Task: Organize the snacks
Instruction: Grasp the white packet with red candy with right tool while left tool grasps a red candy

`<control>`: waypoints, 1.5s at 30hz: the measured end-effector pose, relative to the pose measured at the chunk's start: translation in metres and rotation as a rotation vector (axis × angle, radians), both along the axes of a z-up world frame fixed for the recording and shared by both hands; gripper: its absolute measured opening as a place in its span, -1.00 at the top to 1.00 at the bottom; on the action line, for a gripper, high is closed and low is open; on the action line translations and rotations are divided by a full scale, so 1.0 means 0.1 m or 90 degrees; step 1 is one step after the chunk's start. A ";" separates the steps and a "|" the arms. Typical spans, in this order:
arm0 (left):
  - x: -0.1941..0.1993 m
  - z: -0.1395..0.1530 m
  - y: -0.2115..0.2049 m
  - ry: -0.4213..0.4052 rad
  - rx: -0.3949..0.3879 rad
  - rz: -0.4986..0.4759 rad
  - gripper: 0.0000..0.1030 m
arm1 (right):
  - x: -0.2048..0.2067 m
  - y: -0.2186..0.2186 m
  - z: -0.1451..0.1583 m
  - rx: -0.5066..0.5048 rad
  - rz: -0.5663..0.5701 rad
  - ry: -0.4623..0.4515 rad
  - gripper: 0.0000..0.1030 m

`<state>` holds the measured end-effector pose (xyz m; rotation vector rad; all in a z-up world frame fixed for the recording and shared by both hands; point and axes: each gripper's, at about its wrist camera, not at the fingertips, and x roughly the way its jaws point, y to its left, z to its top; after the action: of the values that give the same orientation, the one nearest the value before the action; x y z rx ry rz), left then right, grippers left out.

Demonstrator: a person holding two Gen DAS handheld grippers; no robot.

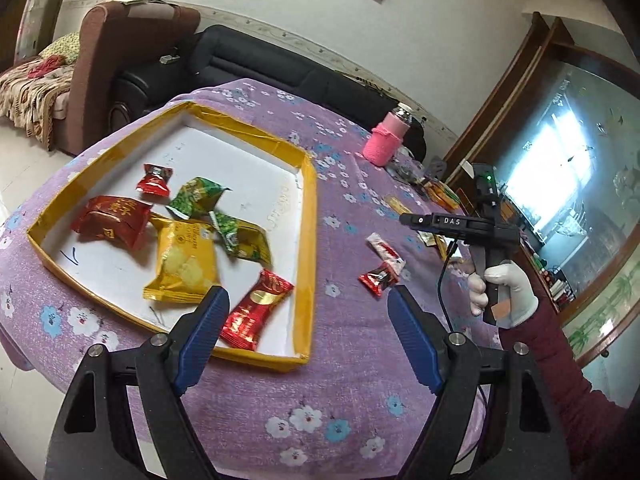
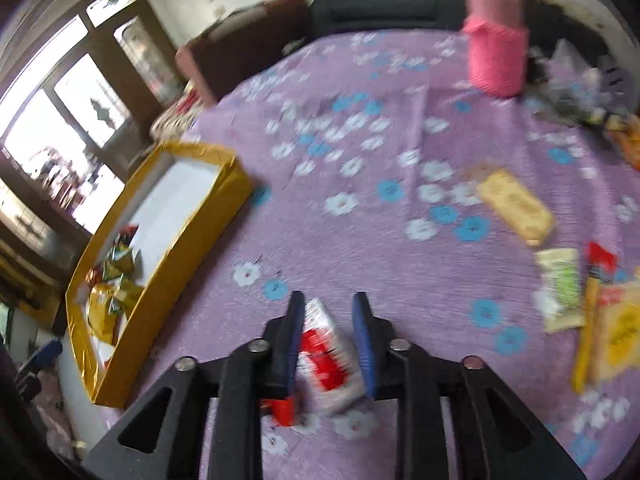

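A yellow-rimmed tray (image 1: 304, 240) on the purple flowered cloth holds several snacks, among them a yellow packet (image 1: 182, 268) and a red packet (image 1: 256, 312). My left gripper (image 1: 307, 298) hangs open over the tray's near right corner with nothing between its fingers. A white-and-red packet (image 1: 386, 252) and a small red candy (image 1: 378, 278) lie on the cloth right of the tray. In the blurred right wrist view my right gripper (image 2: 329, 308) is partly open above that white-and-red packet (image 2: 324, 356), which shows between its fingers. The red candy (image 2: 280, 406) lies just beside it.
A pink-sleeved bottle (image 1: 384, 140) (image 2: 498, 52) stands at the table's far side. Loose snacks lie to the right: a yellow bar (image 2: 516, 208), a green-and-white packet (image 2: 560, 288), a yellow packet (image 2: 620, 328). The tray (image 2: 180, 260) is to the left. A gloved hand (image 1: 508, 288) holds the right tool.
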<state>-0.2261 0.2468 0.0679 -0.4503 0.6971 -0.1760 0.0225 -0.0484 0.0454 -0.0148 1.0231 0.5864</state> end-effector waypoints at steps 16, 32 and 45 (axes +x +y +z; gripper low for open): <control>0.07 0.06 -0.82 0.035 0.126 -0.079 -0.59 | -0.44 0.16 -0.36 -0.080 0.012 -0.048 0.45; 1.53 -0.50 -1.97 0.109 0.339 -0.241 0.27 | -0.17 -0.72 -0.33 0.049 -0.117 0.001 0.46; 1.43 -0.53 -1.81 0.104 0.274 -0.231 0.61 | -0.21 -0.57 -0.40 0.060 -0.101 0.003 0.47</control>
<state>-0.0829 0.0655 0.0146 0.0785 0.9483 -0.3238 0.0010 -0.1058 0.0057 0.1492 0.9907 0.4894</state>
